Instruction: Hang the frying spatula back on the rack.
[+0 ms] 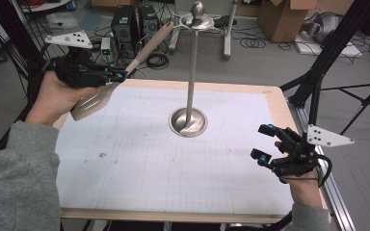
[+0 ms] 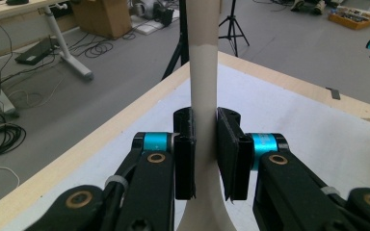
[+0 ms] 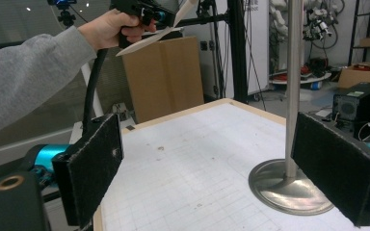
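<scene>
A slotted spatula (image 1: 99,98) with a pale handle (image 1: 150,44) hangs in the air over the table's far left corner. My left gripper (image 1: 120,73) is shut on its neck; in the left gripper view both pads clamp the pale stem (image 2: 204,130). A metal stand (image 1: 191,67) rises from a round base (image 1: 189,121) at the table's middle, with a knob and arms on top. Near the right edge my right gripper (image 1: 264,141) stands open with nothing between its pads (image 3: 92,168). The right gripper view shows the stand's pole (image 3: 293,86) and the held spatula (image 3: 156,33) far off.
The table (image 1: 139,163) has a white gridded mat with a wooden border. Black tripod legs (image 1: 335,45) stand beside the right edge. Behind the table lie cables, black boxes (image 1: 125,24) and cardboard boxes (image 1: 284,17) on the floor.
</scene>
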`<state>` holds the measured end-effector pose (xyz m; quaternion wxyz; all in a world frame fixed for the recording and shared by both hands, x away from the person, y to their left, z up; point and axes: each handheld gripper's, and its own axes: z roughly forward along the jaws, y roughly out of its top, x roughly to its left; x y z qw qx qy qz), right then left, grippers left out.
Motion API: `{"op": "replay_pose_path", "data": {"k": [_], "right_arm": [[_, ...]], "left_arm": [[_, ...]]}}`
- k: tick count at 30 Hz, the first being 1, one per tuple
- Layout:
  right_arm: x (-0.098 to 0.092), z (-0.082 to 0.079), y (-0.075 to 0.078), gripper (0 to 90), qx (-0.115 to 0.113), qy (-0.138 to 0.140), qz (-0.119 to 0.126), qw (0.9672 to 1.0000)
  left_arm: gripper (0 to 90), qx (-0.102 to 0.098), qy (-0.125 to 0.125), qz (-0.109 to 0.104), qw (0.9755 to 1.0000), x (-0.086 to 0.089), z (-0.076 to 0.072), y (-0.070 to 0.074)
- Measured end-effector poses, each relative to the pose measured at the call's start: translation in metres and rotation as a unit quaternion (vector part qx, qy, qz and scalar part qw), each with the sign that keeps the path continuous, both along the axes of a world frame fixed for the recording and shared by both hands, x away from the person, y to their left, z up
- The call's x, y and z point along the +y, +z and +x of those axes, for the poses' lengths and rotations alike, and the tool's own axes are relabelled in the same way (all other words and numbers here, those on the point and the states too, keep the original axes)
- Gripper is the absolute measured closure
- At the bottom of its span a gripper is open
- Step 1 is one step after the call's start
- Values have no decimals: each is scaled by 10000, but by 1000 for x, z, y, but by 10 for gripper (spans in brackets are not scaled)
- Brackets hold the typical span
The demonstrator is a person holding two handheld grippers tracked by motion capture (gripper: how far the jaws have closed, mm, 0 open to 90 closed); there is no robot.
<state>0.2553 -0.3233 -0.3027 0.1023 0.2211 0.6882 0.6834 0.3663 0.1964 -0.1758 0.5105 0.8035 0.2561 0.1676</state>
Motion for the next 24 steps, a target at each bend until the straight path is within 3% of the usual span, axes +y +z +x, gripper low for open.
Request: {"op": "replay_pose_path", "data": {"k": [24], "right_arm": [[-1, 0, 0, 101, -3, 2, 49, 10000]], "left_arm": [[776, 171, -79, 21, 9998, -16, 9, -13]]}}
